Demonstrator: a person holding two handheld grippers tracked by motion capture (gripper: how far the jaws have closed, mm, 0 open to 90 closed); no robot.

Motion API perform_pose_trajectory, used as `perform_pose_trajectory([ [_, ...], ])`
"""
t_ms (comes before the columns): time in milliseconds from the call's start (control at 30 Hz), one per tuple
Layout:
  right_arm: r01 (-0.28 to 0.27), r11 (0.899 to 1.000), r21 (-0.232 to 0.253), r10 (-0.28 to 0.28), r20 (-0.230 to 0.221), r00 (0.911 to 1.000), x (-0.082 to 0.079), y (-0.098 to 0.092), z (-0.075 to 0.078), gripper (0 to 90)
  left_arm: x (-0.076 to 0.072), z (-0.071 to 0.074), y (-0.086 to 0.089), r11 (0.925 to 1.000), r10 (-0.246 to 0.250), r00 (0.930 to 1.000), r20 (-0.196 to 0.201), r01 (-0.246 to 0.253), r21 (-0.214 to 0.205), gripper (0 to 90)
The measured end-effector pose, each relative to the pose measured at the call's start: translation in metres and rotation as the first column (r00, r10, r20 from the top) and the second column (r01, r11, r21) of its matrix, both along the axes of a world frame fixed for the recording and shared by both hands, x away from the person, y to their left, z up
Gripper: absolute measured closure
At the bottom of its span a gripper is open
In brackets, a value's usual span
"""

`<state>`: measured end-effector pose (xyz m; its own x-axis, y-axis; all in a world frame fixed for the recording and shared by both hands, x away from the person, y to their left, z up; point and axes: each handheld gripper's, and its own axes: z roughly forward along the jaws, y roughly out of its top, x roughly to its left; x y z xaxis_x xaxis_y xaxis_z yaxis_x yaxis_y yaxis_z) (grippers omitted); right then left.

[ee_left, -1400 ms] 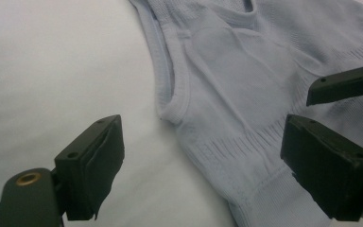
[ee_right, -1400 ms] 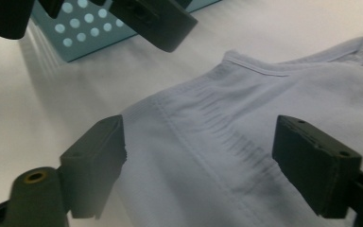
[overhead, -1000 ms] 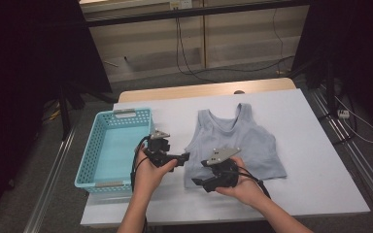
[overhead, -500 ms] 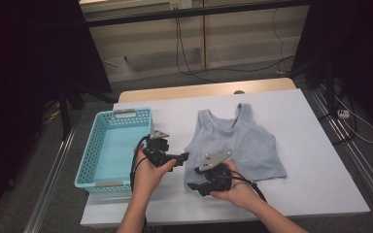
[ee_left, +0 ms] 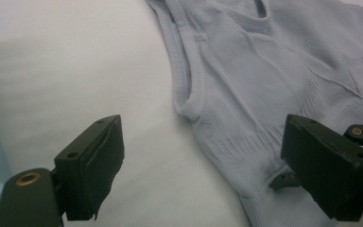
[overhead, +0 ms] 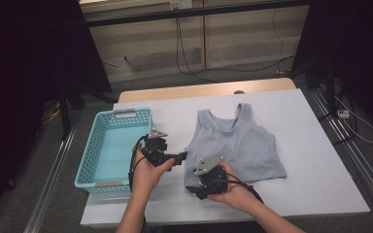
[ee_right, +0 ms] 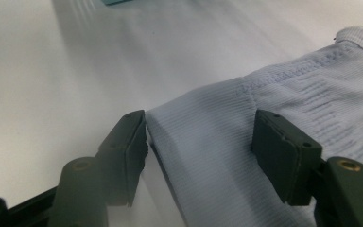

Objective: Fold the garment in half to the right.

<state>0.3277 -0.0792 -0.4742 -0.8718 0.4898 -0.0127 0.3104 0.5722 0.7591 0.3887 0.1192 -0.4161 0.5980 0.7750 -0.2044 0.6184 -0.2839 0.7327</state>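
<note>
A grey tank top [overhead: 238, 143] is lying flat at the centre of the white table [overhead: 315, 194], right of the blue basket [overhead: 111, 145] at centre left of the high view. The right gripper [overhead: 196, 189] is standing open, its jaws straddling the lower left hem corner [ee_right: 194, 118] without yet pinching it. The left gripper [overhead: 180, 156] is also gaping open, hovering just beside the garment's left edge near the armhole [ee_left: 189, 101]. The ribbed knit is probably light, limp and stretchy; doubled hems and corners are likely offering the firmest hold.
</note>
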Motion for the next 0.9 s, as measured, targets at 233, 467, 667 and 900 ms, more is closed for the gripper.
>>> perform_pose_trajectory([
  [233, 0.006, 1.0, -0.005, -0.006, 0.004, 1.0, 0.0006, 0.0006, -0.0001, 41.5, 0.0009, 0.0016, 0.0012, 1.0, 0.003, 1.0, 0.004, -0.003, -0.004, 14.6],
  [467, 0.008, 1.0, -0.009, -0.008, 0.003, 1.0, 0.0012, 0.0017, 0.0004, 47.4, 0.003, 0.0022, 0.0009, 1.0, 0.001, 1.0, 0.006, -0.001, -0.001, 14.6],
  [667, 0.02, 1.0, -0.02, -0.02, 0.011, 0.9997, 0.0004, 0.0038, 0.0011, 55.1, 0.0041, 0.0013, -0.0003, 1.0, -0.001, 1.0, 0.004, 0.001, -0.001, 15.5],
  [900, 0.045, 0.999, 0.006, -0.045, 0.005, 0.999, 0.0023, 0.0025, 0.0002, 69.7, 0.0043, 0.0024, -0.0007, 1.0, -0.003, 1.0, 0.009, 0.003, -0.008, 15.3],
])
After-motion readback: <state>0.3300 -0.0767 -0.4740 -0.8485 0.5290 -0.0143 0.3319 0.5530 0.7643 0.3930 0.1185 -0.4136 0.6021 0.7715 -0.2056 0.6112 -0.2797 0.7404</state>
